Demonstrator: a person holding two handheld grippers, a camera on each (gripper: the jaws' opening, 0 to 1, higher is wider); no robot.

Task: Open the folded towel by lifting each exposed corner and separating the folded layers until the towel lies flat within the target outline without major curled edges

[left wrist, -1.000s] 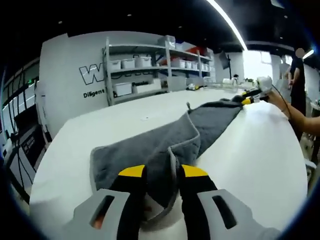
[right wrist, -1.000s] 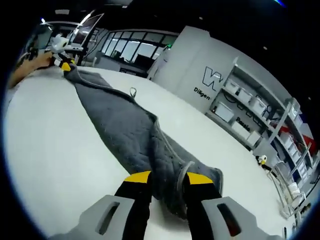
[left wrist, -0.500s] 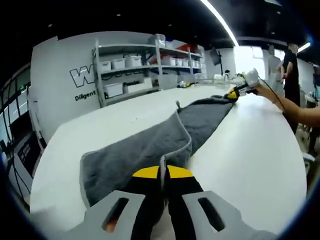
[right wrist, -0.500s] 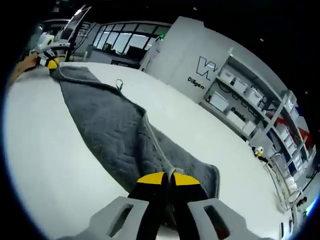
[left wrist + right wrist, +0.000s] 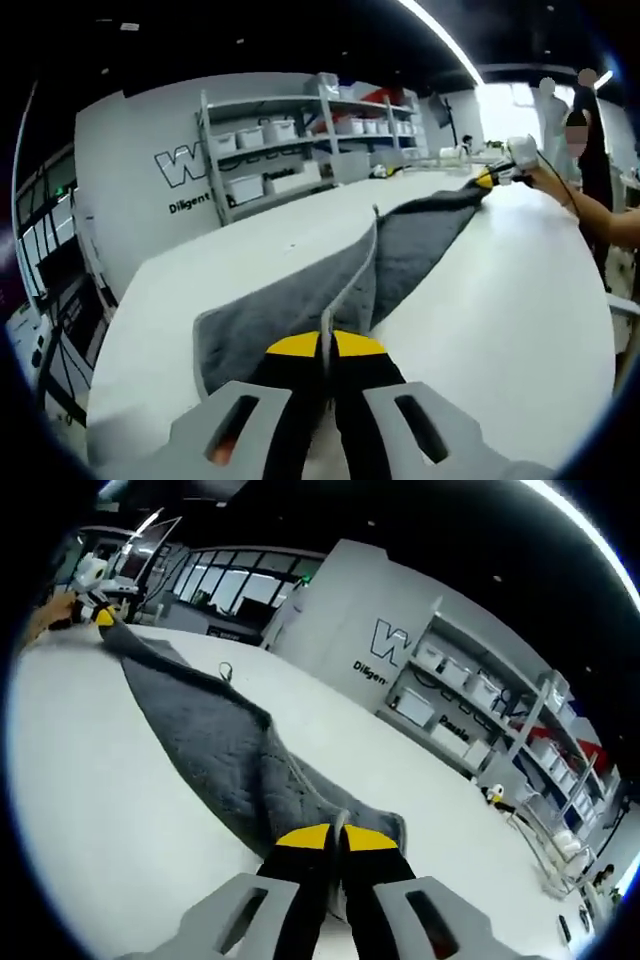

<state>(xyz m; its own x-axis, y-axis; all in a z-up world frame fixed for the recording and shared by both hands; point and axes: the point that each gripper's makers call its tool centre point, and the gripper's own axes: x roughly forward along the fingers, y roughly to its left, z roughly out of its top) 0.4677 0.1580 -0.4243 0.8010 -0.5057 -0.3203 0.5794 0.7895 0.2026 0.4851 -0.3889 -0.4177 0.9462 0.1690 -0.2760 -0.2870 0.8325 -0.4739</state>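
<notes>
Grey towel stretched long across white table, pinched at opposite ends by left gripper and right gripper, raised edge between. Wall lettering beyond towel: "W", "Diligent". Table bare beside towel.

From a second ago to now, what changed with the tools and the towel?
Both tools closed: the left tool and the right tool went from open jaws straddling the grey towel to shut on its two ends. The top layer's edge has since lifted off the lower layer near the left tool. The towel stays stretched lengthwise on the white table.
</notes>
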